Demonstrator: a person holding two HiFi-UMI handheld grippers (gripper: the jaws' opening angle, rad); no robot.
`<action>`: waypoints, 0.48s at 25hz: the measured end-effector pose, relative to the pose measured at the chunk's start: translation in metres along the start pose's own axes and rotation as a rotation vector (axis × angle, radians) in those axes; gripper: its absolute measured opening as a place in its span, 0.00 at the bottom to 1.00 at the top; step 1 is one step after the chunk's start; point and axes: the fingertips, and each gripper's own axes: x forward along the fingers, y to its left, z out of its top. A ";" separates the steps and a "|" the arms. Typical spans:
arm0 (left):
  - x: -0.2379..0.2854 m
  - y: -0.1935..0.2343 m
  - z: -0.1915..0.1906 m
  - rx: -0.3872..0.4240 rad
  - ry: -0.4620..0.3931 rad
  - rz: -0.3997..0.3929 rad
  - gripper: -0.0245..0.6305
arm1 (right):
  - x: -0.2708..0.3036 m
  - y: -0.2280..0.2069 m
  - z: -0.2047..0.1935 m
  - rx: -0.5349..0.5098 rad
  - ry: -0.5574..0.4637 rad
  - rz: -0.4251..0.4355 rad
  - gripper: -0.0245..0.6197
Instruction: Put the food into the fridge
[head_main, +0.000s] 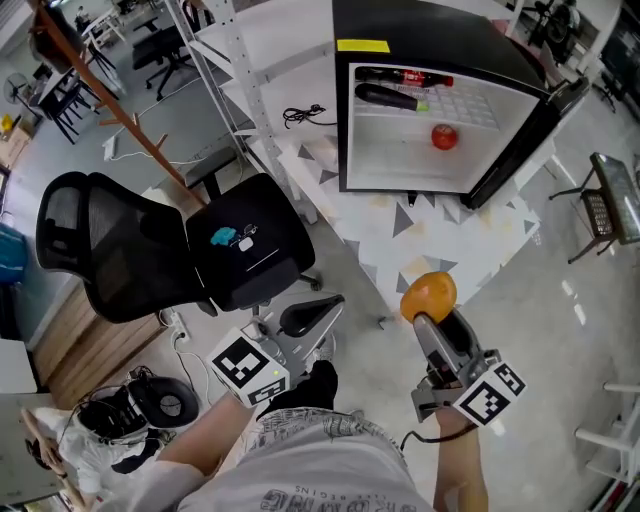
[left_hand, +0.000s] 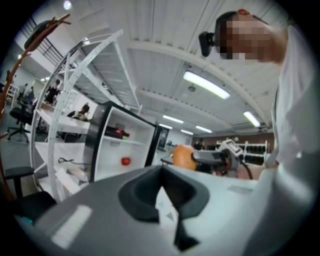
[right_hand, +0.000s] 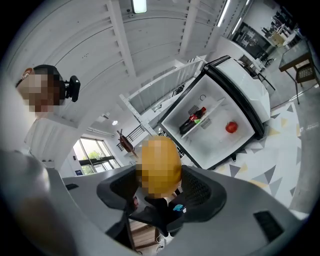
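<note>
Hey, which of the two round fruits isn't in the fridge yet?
The orange fruit, clamped in the right gripper out in front of the open fridge. The red fruit already sits inside it.

Item count: one open black fridge (head_main: 430, 30), two dark bottles (head_main: 410, 78) (head_main: 388, 97), one round red fruit (head_main: 444, 137), one round orange fruit (head_main: 428, 296), two hand-held grippers (head_main: 318, 312) (head_main: 430, 316), one black mesh office chair (head_main: 240, 250).

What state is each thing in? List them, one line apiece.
Fridge: door open.
Orange fruit: clamped in the right gripper, outside the fridge.
Right gripper: shut on the orange fruit.
Left gripper: shut, empty.
Red fruit: resting inside the fridge, below the upper shelf.
Bottle: lying on its side on the upper shelf.
</note>
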 end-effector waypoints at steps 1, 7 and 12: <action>0.003 0.007 0.002 -0.002 0.001 -0.002 0.05 | 0.007 -0.002 0.003 0.001 -0.002 -0.003 0.45; 0.015 0.052 0.015 -0.007 0.011 -0.015 0.05 | 0.050 -0.013 0.020 -0.003 -0.005 -0.023 0.45; 0.021 0.085 0.025 -0.014 0.014 -0.031 0.05 | 0.084 -0.017 0.028 -0.006 -0.007 -0.038 0.45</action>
